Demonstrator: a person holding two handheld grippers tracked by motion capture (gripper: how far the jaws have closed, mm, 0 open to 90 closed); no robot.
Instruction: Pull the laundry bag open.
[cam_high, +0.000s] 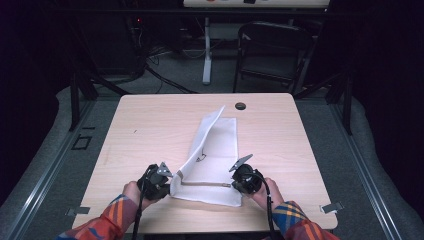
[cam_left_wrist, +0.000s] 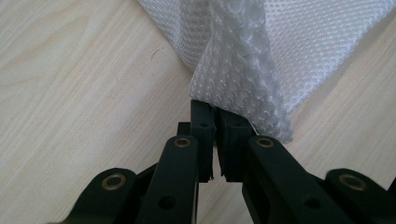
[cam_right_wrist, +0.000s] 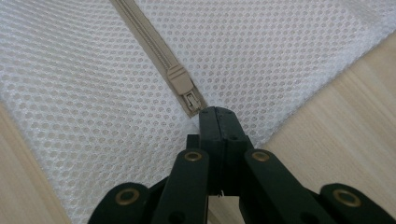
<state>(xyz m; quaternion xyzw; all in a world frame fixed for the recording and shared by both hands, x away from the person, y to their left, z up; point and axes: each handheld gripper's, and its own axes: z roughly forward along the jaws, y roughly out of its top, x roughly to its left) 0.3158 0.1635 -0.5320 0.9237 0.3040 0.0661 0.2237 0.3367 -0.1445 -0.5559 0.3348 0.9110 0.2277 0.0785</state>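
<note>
Mostly white honeycomb mesh bag (cam_right_wrist: 84, 93), beige zipper (cam_right_wrist: 180, 84)

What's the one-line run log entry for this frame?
left tongs: shut on mesh bag edge | right tongs: shut at zipper pull | bag: flat on table, left side lifted

Recording studio or lab set-up, dark all round, one lit table in the middle.

We're looking down at a pale wooden table (cam_high: 150, 130) with a cable hole (cam_high: 240, 106) near its far edge, standing on grey carpet (cam_high: 60, 145) with black drapes (cam_high: 385, 75) closing off both sides. Behind it sits a folding chair (cam_high: 270, 50), a white stand leg (cam_high: 206, 55) and a tangle of cables (cam_high: 155, 55) on the floor, and metal rails (cam_high: 45, 185) run along the carpet, a rig, not a home.
</note>
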